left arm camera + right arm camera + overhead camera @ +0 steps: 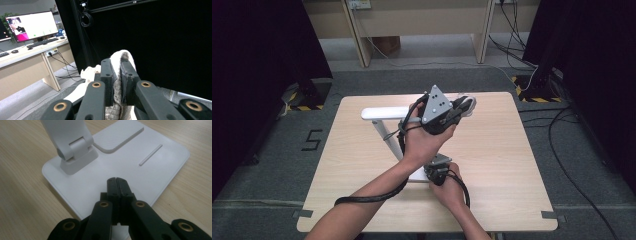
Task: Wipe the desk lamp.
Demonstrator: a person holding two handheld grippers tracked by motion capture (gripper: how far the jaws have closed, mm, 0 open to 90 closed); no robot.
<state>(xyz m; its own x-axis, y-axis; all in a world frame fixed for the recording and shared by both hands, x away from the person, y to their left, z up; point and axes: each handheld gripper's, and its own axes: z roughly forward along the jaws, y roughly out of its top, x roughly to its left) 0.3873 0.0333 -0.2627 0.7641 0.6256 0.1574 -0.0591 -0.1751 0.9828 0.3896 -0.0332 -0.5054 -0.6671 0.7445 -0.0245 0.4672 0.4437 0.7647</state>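
High view: we clamp a cloth (pixel 467 105) in the left gripper (pixel 460 108) at the lamp (pixel 384 113) head; the right gripper (pixel 116 180), fingers closed empty, pins the lamp base. Wiping appears underway; arm and base remain.

Left hand-held gripper (pixel 116 68) pinches a pale knitted cloth (pixel 120 56), jaws closed tight on it, cloth bulging above the tips and hanging below. Black curtain (pixel 162 45) behind. Far left: desk (pixel 22 62) with lit monitor (pixel 32 25), keyboard (pixel 41 43), cables underneath.
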